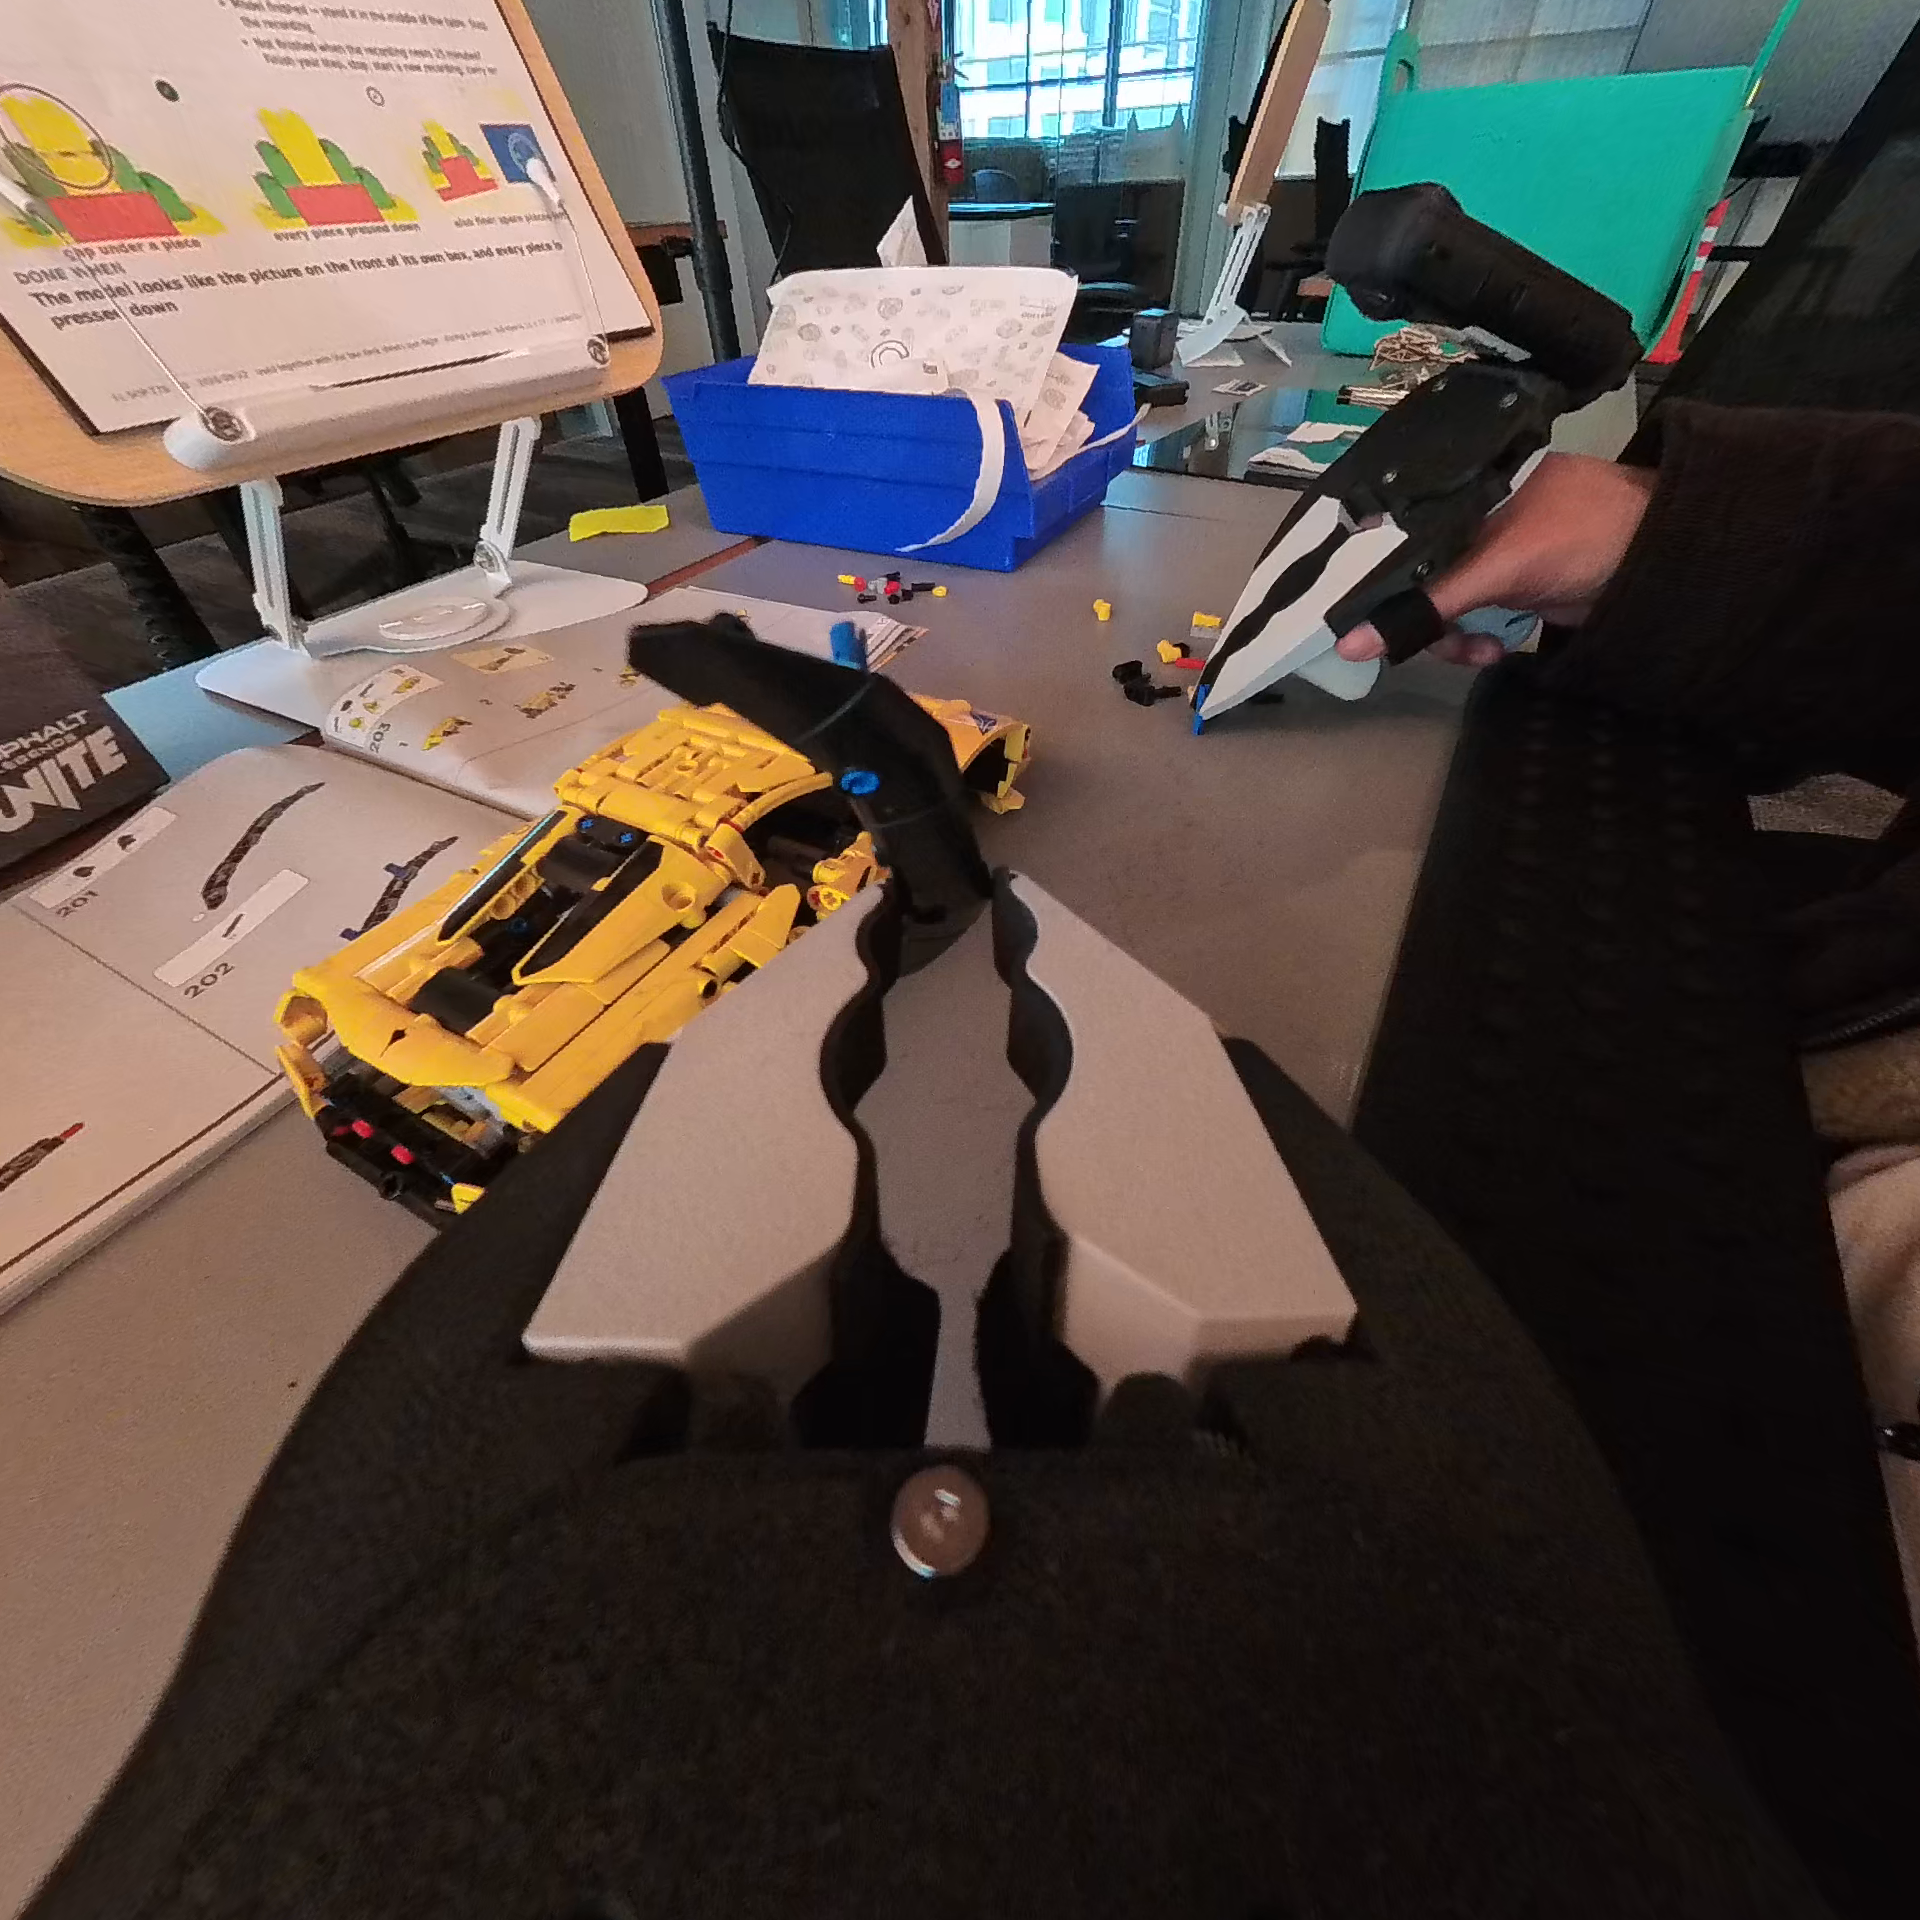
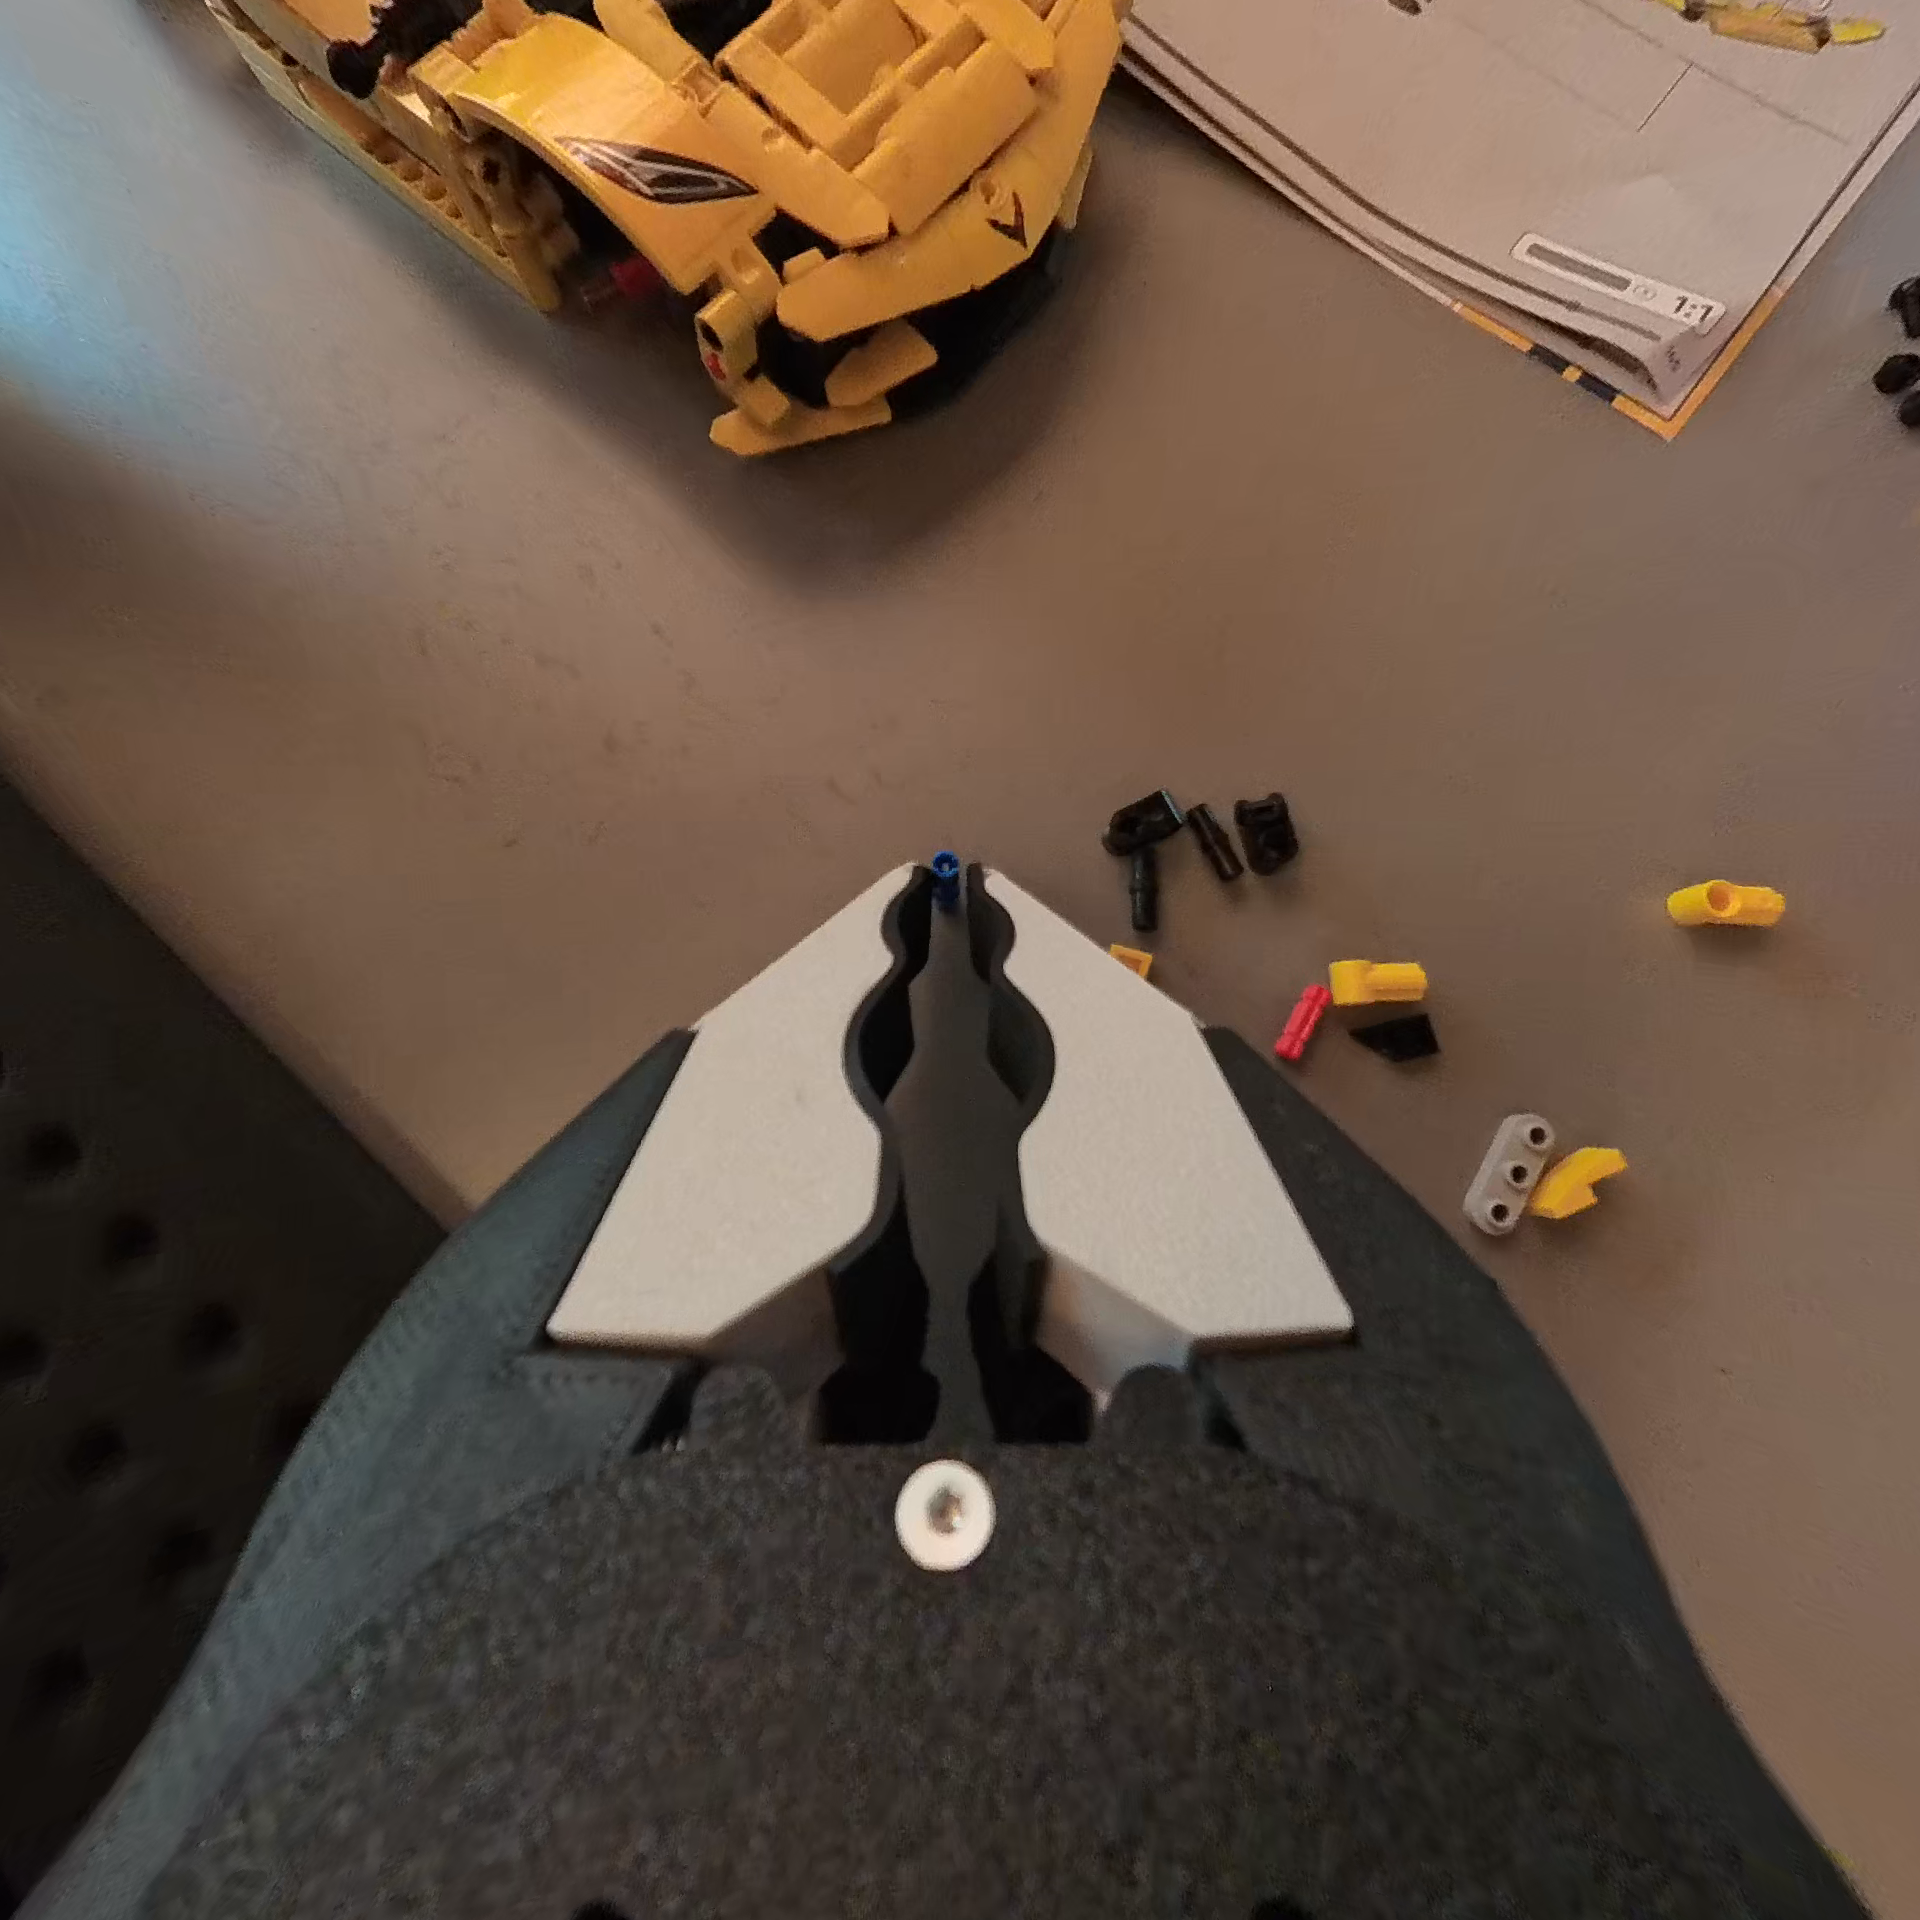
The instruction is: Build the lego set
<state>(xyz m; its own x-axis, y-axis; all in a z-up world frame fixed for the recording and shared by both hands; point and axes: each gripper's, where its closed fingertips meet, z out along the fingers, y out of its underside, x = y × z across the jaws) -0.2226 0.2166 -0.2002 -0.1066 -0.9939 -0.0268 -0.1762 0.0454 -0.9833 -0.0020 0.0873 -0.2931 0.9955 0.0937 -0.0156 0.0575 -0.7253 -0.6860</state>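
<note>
The left gripper [image 1: 940,899] is clenched on the lower end of a long curved black panel [image 1: 831,748], holding it up over the yellow car [image 1: 582,935] so its blue pins [image 1: 854,781] face outward, probably to keep the part steady while more pins go in. The car sits on the counter [image 1: 1195,862] at about ten o'clock from those fingertips, nose toward the open manual [image 1: 156,935], which lies where its steps can be read alongside the build. The right gripper [image 2: 945,878] points down at the counter with its tips pinched on a small blue pin [image 2: 943,871], seemingly just lifted or being lifted; whether the pin is clear of the surface is hard to judge from this angle. Loose pieces lie at two to three o'clock of it: black connectors [image 2: 1195,842], yellow bits [image 2: 1377,982], a red pin [image 2: 1301,1023] and a grey plate [image 2: 1512,1172], all within easy reach. The next move is likely carrying the pin over to the panel.
</note>
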